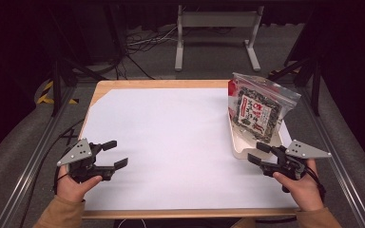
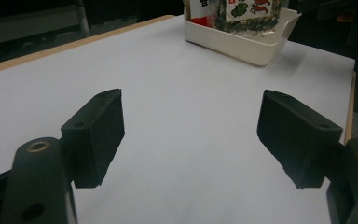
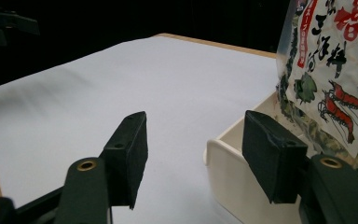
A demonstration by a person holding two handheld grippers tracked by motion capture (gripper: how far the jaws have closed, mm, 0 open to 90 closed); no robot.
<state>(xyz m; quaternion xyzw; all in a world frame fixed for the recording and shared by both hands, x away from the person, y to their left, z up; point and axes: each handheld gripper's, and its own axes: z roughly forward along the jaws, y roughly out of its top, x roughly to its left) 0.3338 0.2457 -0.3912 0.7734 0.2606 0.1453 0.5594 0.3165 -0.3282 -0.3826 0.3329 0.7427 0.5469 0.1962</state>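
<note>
Left gripper [image 1: 115, 154]: jaws apart, holding nothing, over white sheet [image 1: 171, 142].
Right gripper [image 1: 258, 152]: jaws apart, holding nothing, at near end of tray [image 1: 240, 151].
Snack bag [image 1: 259, 108]: upright in cream tray, apparently leaning on its far wall.
Tray: table's right edge.

We note white sheet [image 1: 171, 147] covering wooden table [image 1: 123, 85]; cream tray [image 1: 240, 145] at sheet's right edge, snack bag [image 1: 256, 109] leaning upright in tray; beyond table, grey metal stand [image 1: 216, 38], loose cables [image 1: 138, 47] left of stand on floor
</note>
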